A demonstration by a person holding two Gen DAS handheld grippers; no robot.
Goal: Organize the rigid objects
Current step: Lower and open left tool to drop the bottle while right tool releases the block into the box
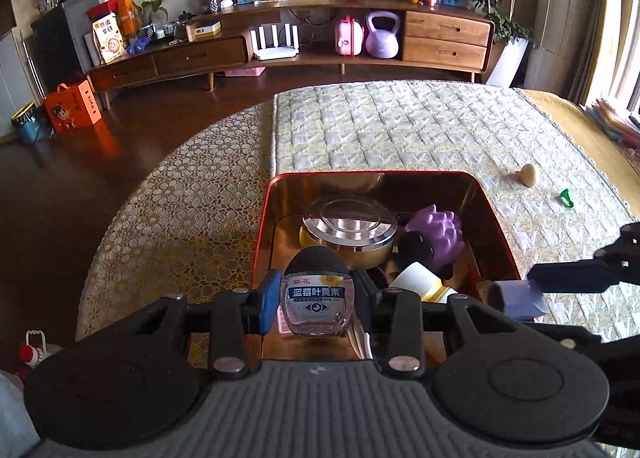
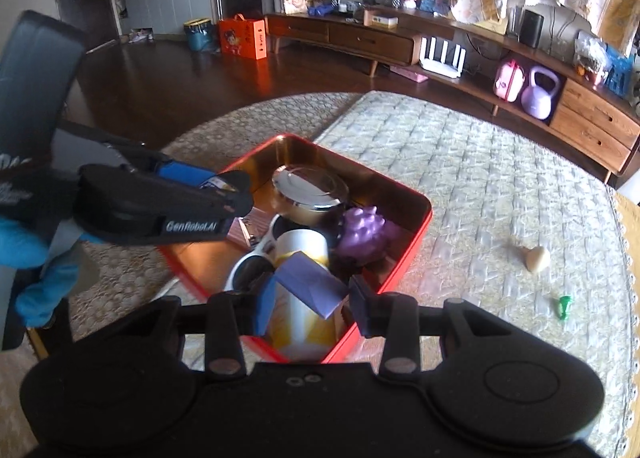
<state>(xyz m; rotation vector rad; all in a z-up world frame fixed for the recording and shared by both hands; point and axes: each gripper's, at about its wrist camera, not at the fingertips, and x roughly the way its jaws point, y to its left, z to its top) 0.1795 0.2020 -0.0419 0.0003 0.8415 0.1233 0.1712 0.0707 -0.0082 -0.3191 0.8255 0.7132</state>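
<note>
Red tin [image 2: 404, 254] with lidded pot [image 2: 310, 194], purple toy [image 2: 366, 234], white cup [image 2: 300, 248].

lidded pot [image 1: 349, 227] in tin [image 1: 494, 226], mushroom [image 1: 527, 175] right

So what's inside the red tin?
The red tin holds a round silver-lidded box, a purple bumpy toy, a white and yellow cup and white sunglasses. Whatever lies beneath them is hidden.
</note>
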